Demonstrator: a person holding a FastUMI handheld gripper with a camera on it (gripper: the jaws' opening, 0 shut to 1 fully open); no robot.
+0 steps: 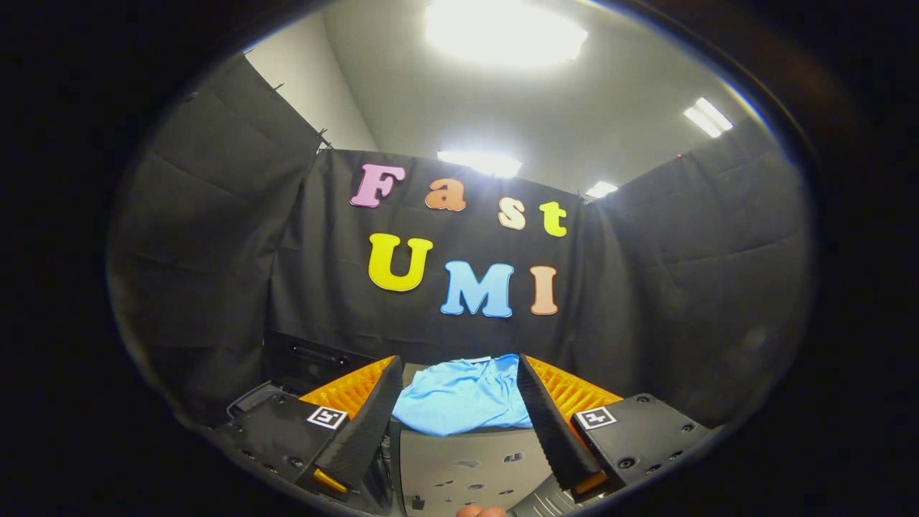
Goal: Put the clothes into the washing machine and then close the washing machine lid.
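A light blue garment (463, 396) lies crumpled on a grey surface (467, 467), just ahead of my fingers and showing in the gap between them. My gripper (459, 368) is open, its two fingers wide apart with nothing held; the cloth lies beyond the fingertips and touches neither pad. A dark boxy object with a handle-like slot (312, 355) stands behind the left finger, against the booth wall; I cannot tell if it is the washing machine.
Black cloth walls close the booth at the back and on both sides. Part of a hand (479, 511) shows at the base of the gripper. A dark curved edge (248, 398) sits low on the left beside the left finger.
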